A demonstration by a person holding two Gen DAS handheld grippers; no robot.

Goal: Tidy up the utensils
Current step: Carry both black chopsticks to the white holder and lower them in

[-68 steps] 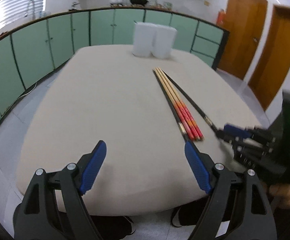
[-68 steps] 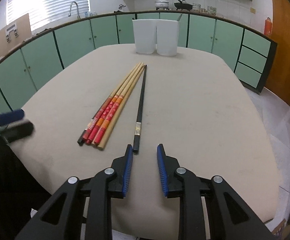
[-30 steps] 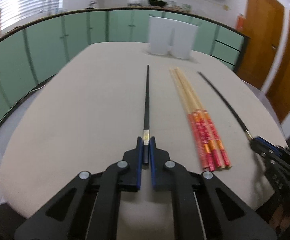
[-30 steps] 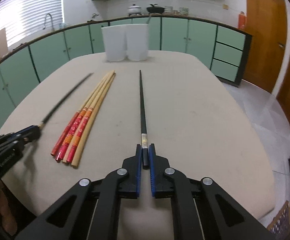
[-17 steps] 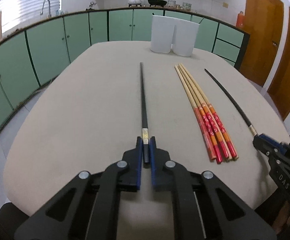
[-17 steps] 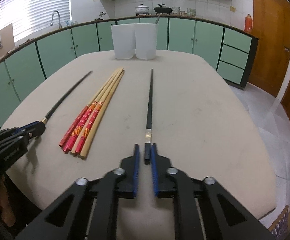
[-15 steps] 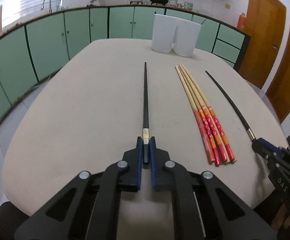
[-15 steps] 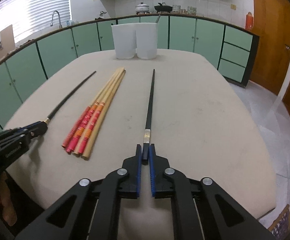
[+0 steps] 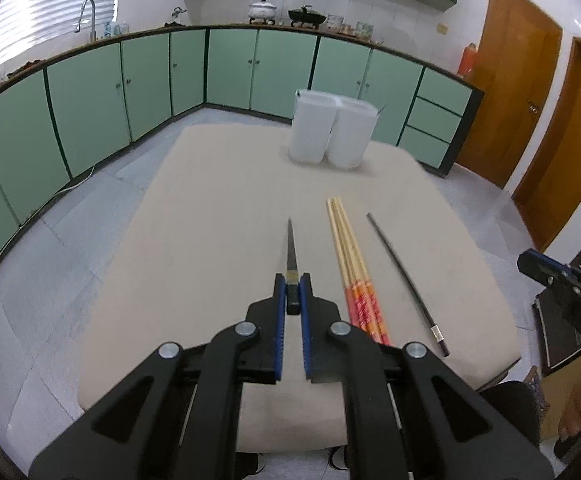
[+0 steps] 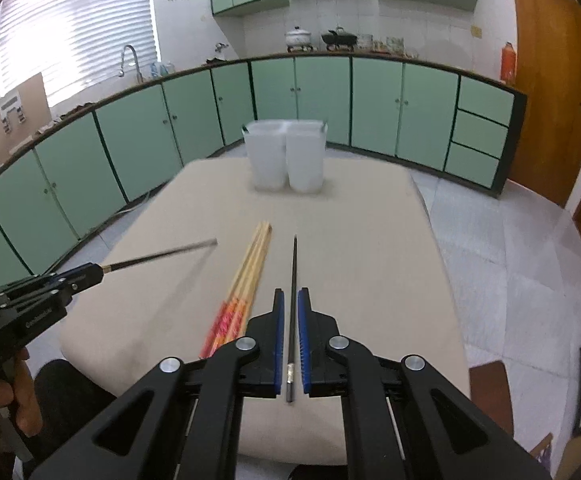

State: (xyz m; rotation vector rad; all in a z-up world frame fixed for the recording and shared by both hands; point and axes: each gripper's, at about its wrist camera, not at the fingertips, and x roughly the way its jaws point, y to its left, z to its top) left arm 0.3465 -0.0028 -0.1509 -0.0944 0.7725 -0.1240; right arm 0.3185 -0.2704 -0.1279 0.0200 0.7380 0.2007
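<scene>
Both grippers lifted since last frame; left gripper [image 9: 292, 298] clamped on black chopstick [image 9: 290, 246] pointing far toward white holders [image 9: 332, 136]; right gripper [image 10: 288, 340] looks slack, its chopstick [image 10: 292, 280] lying on table.

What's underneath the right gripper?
A black chopstick lies on the table under the right gripper, showing between its parted fingers. The gripper partly covers the red ends of the wooden chopsticks.

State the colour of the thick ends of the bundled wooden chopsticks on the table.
Red and orange banding on the wooden chopsticks; clearest in the left wrist view.
</scene>
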